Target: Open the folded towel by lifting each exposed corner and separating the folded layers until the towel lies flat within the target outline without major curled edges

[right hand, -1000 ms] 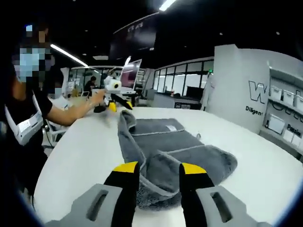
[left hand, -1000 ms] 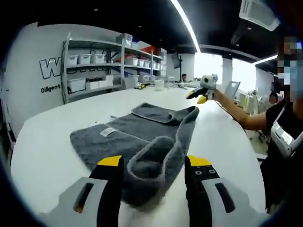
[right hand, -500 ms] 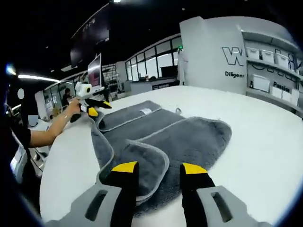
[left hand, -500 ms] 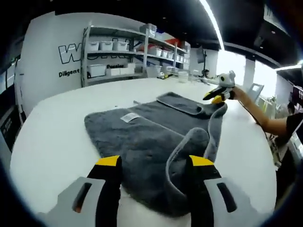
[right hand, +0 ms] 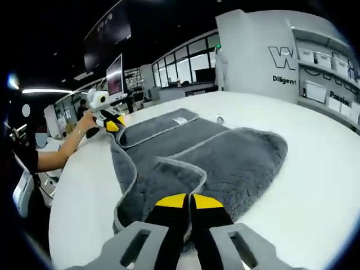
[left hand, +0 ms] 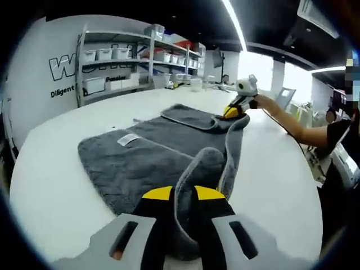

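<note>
A grey towel point(left hand: 140, 154) lies partly folded on the white table point(left hand: 50, 180), with a white label point(left hand: 128, 139) showing on top. My left gripper point(left hand: 183, 195) is shut on a raised fold at the towel's near corner. At the far corner of the towel is the right gripper point(left hand: 232, 111), held by a person's hand. In the right gripper view the towel point(right hand: 225, 154) stretches away with a turned-over strip along its left edge. There the right gripper point(right hand: 187, 199) is shut on the near folded edge, and the left gripper point(right hand: 115, 125) sits at the far corner.
Shelving with white bins point(left hand: 112, 67) stands beyond the table's far left side. A person's forearm point(left hand: 287, 121) reaches in from the right, and a forearm point(right hand: 62, 149) comes in from the left. Bare table point(right hand: 315, 185) lies right of the towel.
Both grippers were open around the towel's folds; both have now closed on the cloth. Both cameras have shifted a little.
</note>
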Demonstrator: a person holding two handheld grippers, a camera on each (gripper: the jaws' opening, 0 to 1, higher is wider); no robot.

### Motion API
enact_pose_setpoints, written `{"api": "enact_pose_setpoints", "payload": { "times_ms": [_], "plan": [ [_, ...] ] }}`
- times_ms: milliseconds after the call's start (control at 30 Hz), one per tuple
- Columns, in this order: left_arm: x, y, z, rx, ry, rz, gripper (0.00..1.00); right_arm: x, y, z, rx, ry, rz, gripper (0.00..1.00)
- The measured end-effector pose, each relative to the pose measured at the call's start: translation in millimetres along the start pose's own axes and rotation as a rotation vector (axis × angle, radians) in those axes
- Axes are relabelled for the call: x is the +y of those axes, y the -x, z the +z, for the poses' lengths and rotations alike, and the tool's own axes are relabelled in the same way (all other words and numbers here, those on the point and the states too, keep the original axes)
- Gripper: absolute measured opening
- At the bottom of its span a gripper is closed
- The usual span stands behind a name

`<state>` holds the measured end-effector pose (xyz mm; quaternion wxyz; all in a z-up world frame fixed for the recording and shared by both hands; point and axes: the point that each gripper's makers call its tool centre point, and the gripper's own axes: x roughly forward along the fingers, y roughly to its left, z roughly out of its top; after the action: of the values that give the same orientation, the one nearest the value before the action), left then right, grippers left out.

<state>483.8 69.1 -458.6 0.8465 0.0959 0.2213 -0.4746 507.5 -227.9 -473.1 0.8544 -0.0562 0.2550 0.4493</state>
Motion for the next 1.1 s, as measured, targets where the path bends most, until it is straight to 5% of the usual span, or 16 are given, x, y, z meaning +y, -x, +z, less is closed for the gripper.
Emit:
{"api": "enact_pose_setpoints", "payload": {
  "times_ms": [267,567,900,1100],
  "plan": [
    [-18.3,6.6,3.1,0.004,-0.032,-0.049,0.05,4.0,11.1,8.7,-0.024,0.039,0.013,0.00],
    [-38.4,14.4,-3.8,0.042,-0.078,-0.115,0.04,55.1,28.9,22.2,-0.069,0.136,0.124,0.00],
    [-54.5,15.3,-21.3,0.127,-0.134,-0.192,0.05,106.8,21.4,-1.8,0.051,0.268,0.282,0.00],
    [-62.8,13.4,-32.8,0.174,-0.145,-0.226,0.05,117.7,12.6,-22.2,0.144,0.318,0.319,0.00]
  ]
}}
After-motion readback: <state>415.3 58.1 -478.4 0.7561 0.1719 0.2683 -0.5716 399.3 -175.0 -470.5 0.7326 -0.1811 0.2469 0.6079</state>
